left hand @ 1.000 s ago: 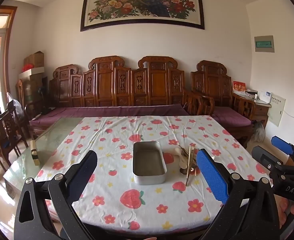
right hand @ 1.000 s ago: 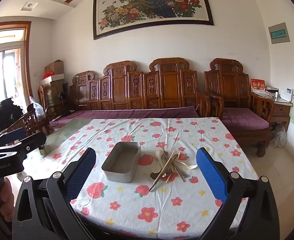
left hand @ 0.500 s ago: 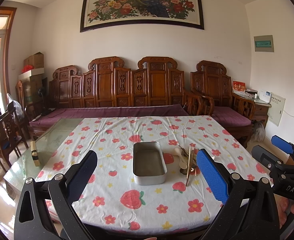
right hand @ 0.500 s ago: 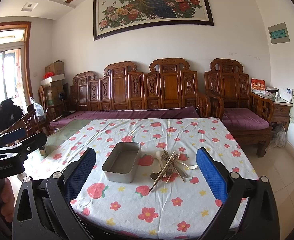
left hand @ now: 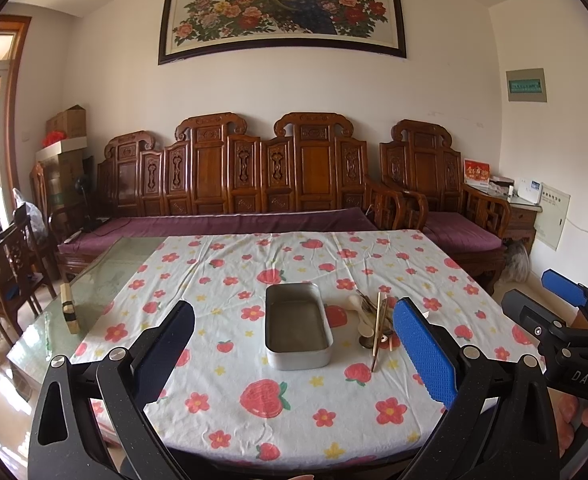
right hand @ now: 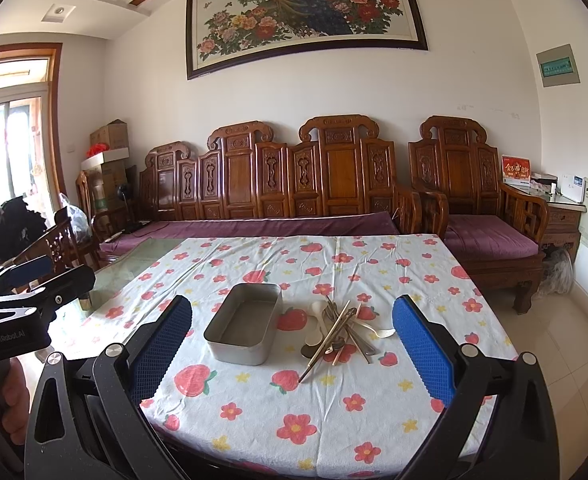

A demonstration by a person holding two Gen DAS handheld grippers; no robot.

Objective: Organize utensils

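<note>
An empty rectangular metal tin (left hand: 297, 332) (right hand: 244, 329) sits mid-table on the flowered tablecloth. Just right of it lies a heap of utensils (left hand: 374, 322) (right hand: 341, 330): pale spoons, metal spoons and wooden chopsticks, crossed over one another. My left gripper (left hand: 294, 350) is open, held back from the table's near edge, with the tin between its blue pads in view. My right gripper (right hand: 292, 346) is open too, equally far back, nothing between its fingers. Each gripper shows at the edge of the other's view.
The tablecloth (left hand: 254, 392) covers the right part of a glass table; bare glass (left hand: 94, 292) lies to the left with a small wooden block (left hand: 69, 308). A carved wooden sofa (right hand: 278, 196) stands behind the table, chairs at far left.
</note>
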